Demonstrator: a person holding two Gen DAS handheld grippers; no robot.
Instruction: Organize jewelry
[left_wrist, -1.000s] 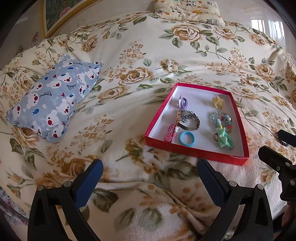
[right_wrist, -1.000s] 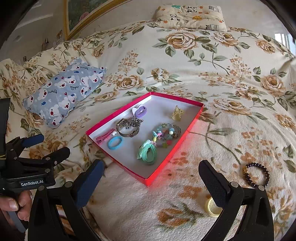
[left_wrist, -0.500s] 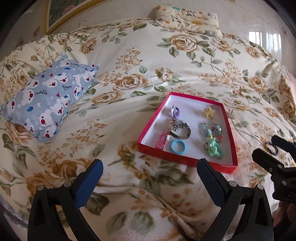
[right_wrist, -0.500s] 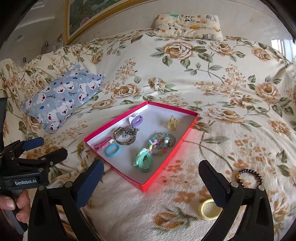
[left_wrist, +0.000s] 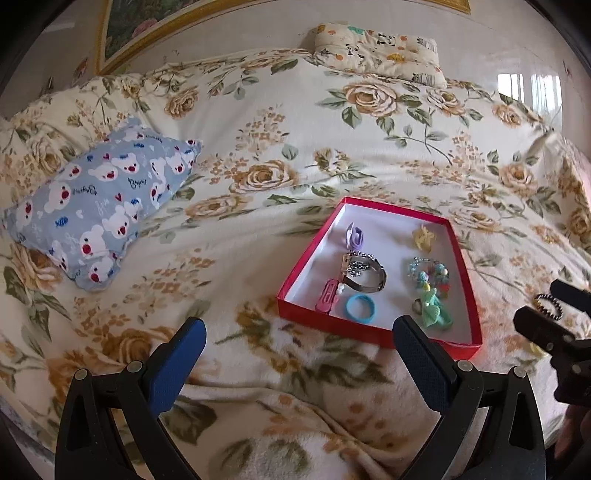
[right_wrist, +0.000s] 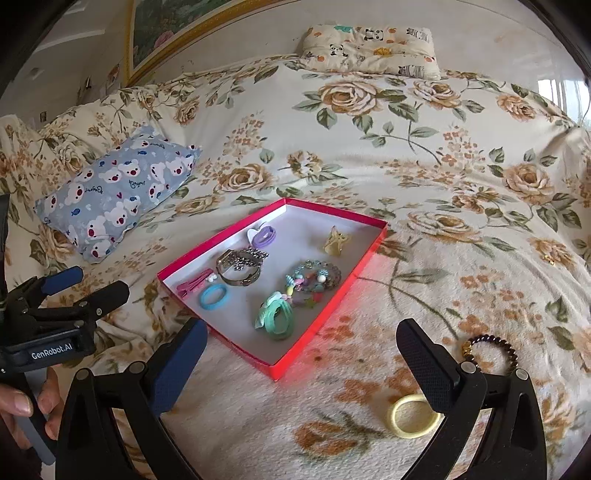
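Note:
A red tray (left_wrist: 466, 273) (right_wrist: 325, 314) lies on the floral blanket and holds several pieces: a silver bracelet (right_wrist: 240, 266), a blue ring (right_wrist: 213, 296), a green hair tie (right_wrist: 277, 314), a beaded bracelet (right_wrist: 312, 281), a pink clip (right_wrist: 192, 283), a purple tie (right_wrist: 264, 234) and a yellow clip (right_wrist: 335, 240). Outside the tray, a dark beaded bracelet (right_wrist: 489, 349) (left_wrist: 549, 305) and a yellow ring (right_wrist: 410, 415) lie on the blanket by my right gripper (right_wrist: 301, 363). My left gripper (left_wrist: 295, 363) hovers short of the tray. Both are open and empty.
A blue bear-print pillow (left_wrist: 99, 203) (right_wrist: 118, 192) lies left of the tray. A cream panda pillow (left_wrist: 376, 51) sits at the far edge against the wall. The blanket (left_wrist: 258, 424) bunches in folds under the left gripper.
Both grippers have pulled back and up a little, so the tray looks smaller and farther. Both stay open. No jewelry has moved.

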